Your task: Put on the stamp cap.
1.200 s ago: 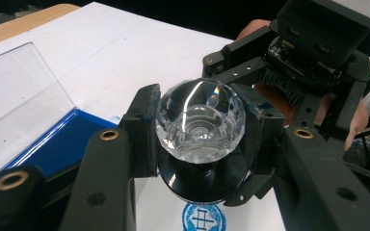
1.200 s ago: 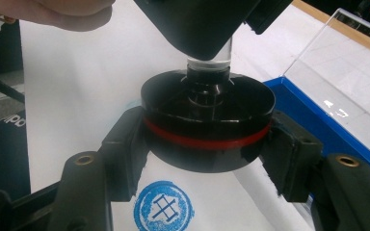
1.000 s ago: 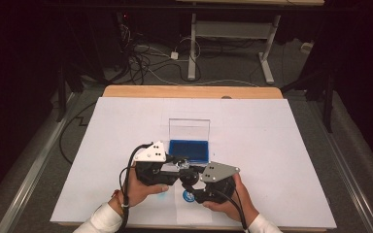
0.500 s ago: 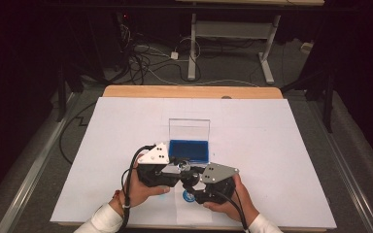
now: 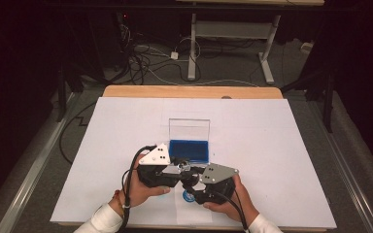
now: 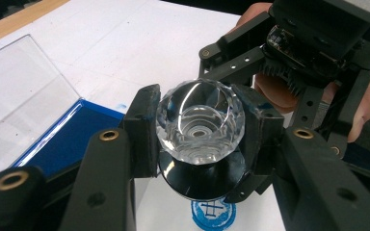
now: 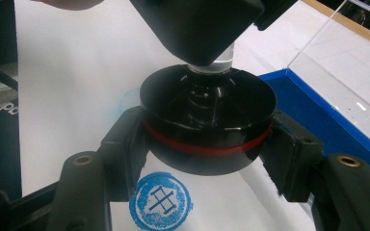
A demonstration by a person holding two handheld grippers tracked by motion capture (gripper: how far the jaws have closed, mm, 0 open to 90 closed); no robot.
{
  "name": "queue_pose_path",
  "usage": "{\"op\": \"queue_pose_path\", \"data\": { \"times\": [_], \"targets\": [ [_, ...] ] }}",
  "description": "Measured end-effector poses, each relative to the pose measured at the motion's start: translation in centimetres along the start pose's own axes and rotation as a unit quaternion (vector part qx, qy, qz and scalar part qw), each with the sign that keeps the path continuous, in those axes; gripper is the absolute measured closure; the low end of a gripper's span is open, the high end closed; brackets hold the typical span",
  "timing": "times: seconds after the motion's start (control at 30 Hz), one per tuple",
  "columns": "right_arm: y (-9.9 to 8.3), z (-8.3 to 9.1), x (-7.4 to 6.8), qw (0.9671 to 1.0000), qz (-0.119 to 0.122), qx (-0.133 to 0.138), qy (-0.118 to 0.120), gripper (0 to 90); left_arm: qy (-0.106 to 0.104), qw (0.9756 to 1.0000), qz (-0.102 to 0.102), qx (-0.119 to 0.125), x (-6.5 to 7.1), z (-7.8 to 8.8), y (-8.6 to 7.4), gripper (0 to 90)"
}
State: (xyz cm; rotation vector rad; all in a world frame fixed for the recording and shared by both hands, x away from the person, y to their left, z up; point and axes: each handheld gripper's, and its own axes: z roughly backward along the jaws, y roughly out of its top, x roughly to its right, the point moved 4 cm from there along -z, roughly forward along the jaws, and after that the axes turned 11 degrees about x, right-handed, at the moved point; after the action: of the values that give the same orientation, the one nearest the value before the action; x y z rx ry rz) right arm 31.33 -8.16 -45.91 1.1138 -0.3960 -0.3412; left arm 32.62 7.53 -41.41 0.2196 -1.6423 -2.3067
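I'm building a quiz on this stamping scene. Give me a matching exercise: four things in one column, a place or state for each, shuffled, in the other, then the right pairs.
Things:
1. clear faceted knob
2. black stamp base
3. blue round print
4. blue ink pad

Places or states:
A. lies in the open case, its clear lid up
B. clamped in the left gripper
C. on the white paper, under the lifted stamp
D. clamped in the right gripper

Pairs: 1-B, 2-D, 3-C, 4-A

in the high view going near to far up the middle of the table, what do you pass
blue stamped mark → the two tongs clamped on the stamp → blue ink pad → its upright clear lid → bare white sheet → wooden table edge
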Motion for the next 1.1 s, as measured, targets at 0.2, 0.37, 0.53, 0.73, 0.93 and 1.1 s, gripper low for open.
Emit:
{"op": "queue_pose_path", "data": {
  "times": [0.2, 0.37, 0.53, 0.73, 0.93, 1.1],
  "targets": [
    [-0.1, 0.0, -0.1, 1.0, 0.003, -0.004, 0.002, 37.2, -0.001, 1.0, 0.001, 0.003, 0.0, 0.0, 0.0, 54.1],
    [-0.5, -0.5, -0.5, 0.9997, 0.013, -0.021, 0.002, 33.2, 0.001, 0.9999, 0.004, 0.012, -0.2, 0.4, 0.4, 54.1],
    [-0.5, -0.6, -0.6, 0.9997, 0.014, -0.022, 0.001, 31.9, 0.004, 0.9999, 0.002, 0.009, -0.3, 0.6, 0.4, 54.1],
    [-0.4, -0.2, -0.2, 0.9998, 0.011, -0.016, -0.007, 29.3, 0.008, 0.9999, -0.001, 0.008, -0.4, 0.8, 0.4, 54.2],
    [-0.1, 0.5, 0.3, 0.9995, 0.02, -0.011, -0.023, 27.1, 0.013, 0.9999, -0.004, 0.002, -0.5, 1.0, 0.2, 54.2],
    [0.1, 1.2, 0.7, 0.9989, 0.025, -0.007, -0.038, 24.9, 0.021, 0.9997, -0.013, -0.007, -0.6, 1.2, 0.1, 54.2]
  ]
}}
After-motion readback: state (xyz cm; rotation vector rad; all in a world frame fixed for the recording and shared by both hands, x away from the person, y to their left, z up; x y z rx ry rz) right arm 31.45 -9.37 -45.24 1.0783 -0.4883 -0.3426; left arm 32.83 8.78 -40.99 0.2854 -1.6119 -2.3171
